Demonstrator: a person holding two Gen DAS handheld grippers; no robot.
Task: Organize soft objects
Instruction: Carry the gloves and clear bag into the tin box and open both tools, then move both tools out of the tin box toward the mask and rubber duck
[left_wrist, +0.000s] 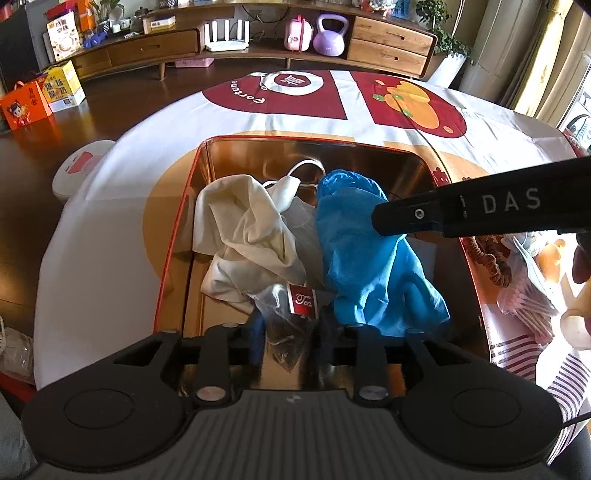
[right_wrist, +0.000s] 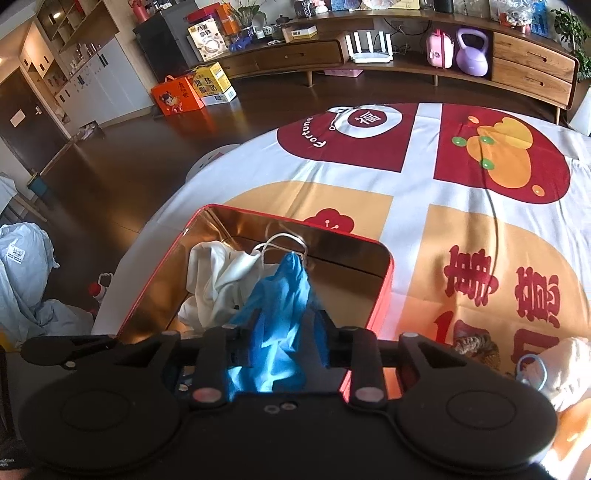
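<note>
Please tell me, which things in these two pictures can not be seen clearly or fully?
- Tea bag, left wrist view: lower part hidden behind the left gripper.
- Blue glove, right wrist view: lower end hidden by the right gripper.
- Tin box floor: covered by white cloth.
- Pink packet: cut off by the edge.

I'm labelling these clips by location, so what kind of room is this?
Most likely a home living room. A long wooden media console with drawers runs along the far wall, holding a white router and a purple kettlebell, and gift boxes sit on the dark wood floor.
</note>
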